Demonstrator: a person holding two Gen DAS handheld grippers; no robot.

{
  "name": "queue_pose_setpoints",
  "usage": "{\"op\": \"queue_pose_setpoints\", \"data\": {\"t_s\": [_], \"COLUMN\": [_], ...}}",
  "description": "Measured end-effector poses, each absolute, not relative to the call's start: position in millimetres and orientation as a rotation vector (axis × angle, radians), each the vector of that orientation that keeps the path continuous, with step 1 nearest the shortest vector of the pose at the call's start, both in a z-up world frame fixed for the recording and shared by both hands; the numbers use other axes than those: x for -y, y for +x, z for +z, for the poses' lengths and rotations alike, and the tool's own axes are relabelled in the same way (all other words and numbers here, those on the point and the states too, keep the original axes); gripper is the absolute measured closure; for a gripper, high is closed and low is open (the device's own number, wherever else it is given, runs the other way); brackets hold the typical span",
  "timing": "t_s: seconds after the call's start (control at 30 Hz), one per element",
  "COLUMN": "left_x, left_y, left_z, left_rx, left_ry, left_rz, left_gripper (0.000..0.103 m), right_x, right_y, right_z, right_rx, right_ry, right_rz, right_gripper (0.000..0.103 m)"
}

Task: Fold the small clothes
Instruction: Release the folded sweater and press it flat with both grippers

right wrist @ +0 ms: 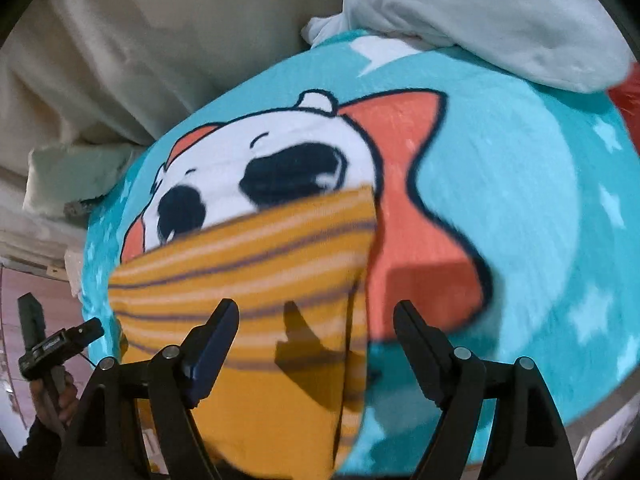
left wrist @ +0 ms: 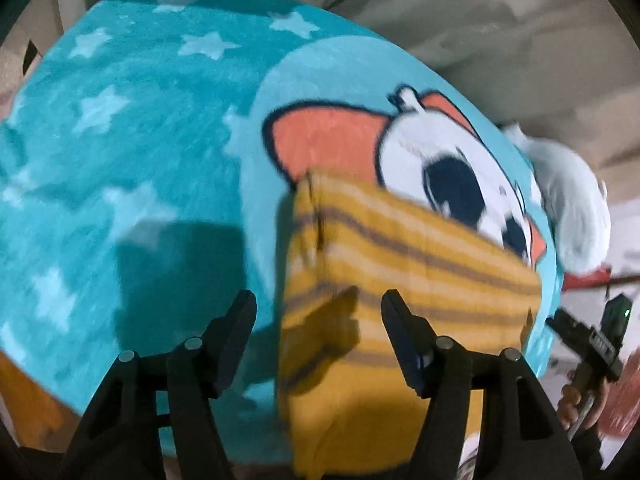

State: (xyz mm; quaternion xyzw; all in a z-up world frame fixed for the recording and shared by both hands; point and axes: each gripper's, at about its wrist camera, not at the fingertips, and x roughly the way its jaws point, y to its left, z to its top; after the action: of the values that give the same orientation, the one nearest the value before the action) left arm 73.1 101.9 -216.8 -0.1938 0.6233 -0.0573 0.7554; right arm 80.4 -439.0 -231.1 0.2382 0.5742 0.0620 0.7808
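A teal blanket (left wrist: 132, 168) with pale stars and a big cartoon face (right wrist: 280, 168) in white, orange and dark blue covers the surface under everything; what lies beneath it cannot be told. Beyond its far edge hangs beige cloth (left wrist: 500, 32). A pale bluish-white garment (right wrist: 480, 16) is bunched on the blanket's edge, well apart from the work.

The yellow striped garment (left wrist: 400, 264) lies on the blanket, covering the lower part of the cartoon face. Its far half carries pale and brown stripes; the near half is plain yellow. It looks folded, with a seam or edge running down one side, though the pictures are blurred and the layers are hard to count.

The left tongs (left wrist: 318, 316) hang above the garment's left side with the jaws spread wide and nothing between them; one finger is over the blanket, the other over the yellow cloth. The right tongs (right wrist: 316, 326) hang above the garment's right side, equally wide apart and gripping nothing; the right finger is over the cartoon's orange patch. Each casts a shadow on the fabric below. In each view the other handle shows at the edge, gripped by a hand (right wrist: 60, 396).
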Motion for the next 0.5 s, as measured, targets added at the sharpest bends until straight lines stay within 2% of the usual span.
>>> {"op": "queue_pose_setpoints", "data": {"t_s": [0.27,0.33,0.37,0.47,0.5], "left_x": [-73,-70,-68,-64,-64], "left_y": [122,126,127,126,126], "left_z": [-242,-252,-255,-254,-254], "left_rx": [-1.394,-1.435,-1.438,-1.424,-1.423], "left_ry": [-0.332,-0.354,-0.367,-0.349,-0.364], "left_rz": [-0.131,-0.137,-0.138,-0.136,-0.132], "left_gripper": [0.04,0.052,0.052,0.053,0.053], "right_x": [453,454,456,456,454], "right_y": [147,151,153,151,151], "right_z": [-262,-275,-281,-285,-285], "right_rx": [-1.295,-1.331,-1.343,-1.332,-1.336], "right_ry": [0.508,0.509,0.533,0.548,0.537], "right_rz": [0.11,0.089,0.098,0.105,0.103], "right_gripper": [0.019,0.025,0.029,0.031,0.043]}}
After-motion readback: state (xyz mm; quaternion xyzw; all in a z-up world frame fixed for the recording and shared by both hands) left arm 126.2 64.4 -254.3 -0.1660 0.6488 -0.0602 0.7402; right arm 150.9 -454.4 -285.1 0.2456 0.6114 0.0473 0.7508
